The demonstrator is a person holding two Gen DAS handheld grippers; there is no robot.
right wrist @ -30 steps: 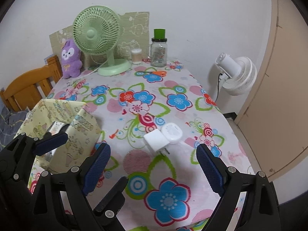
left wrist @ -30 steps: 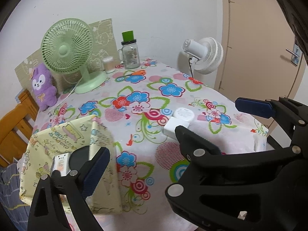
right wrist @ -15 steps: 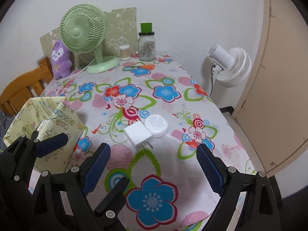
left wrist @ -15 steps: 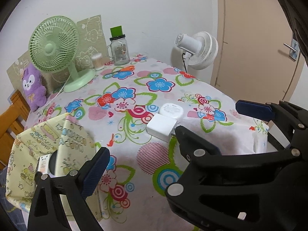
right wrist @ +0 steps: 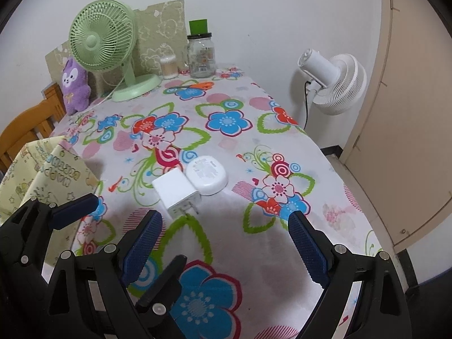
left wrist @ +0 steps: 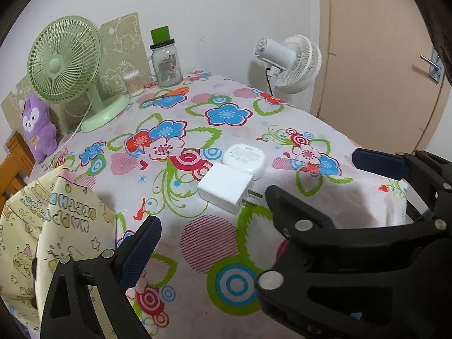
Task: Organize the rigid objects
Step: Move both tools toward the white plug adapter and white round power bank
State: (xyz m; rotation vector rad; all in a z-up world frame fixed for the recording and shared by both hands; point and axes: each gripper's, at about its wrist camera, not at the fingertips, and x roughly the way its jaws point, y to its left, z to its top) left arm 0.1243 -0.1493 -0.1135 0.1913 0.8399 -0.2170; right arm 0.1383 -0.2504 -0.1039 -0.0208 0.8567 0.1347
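Note:
A white square charger (left wrist: 224,188) (right wrist: 176,190) lies on the flowered tablecloth (right wrist: 226,152) with its prongs toward me. A white rounded adapter (left wrist: 244,159) (right wrist: 207,173) touches its far right side. My right gripper (right wrist: 224,216) is open and hangs just short of the charger, nothing between its blue pads. My left gripper (left wrist: 226,223) is open too; its left pad (left wrist: 141,248) shows, while its right finger is hidden behind the right gripper (left wrist: 313,173), which crosses in front. A yellow patterned bag (left wrist: 56,226) (right wrist: 48,169) stands at the left.
At the back stand a green desk fan (right wrist: 104,36), a purple plush (right wrist: 75,84), a glass jar (right wrist: 200,56), a cotton swab pot (right wrist: 169,66) and orange scissors (right wrist: 197,86). A white floor fan (right wrist: 333,84) and a door (left wrist: 381,70) are beyond the table's right edge.
Both grippers have come down and forward toward the charger and adapter, which now look nearer. The yellow bag has slid toward the left edge of view. Neither pair of jaws has changed.

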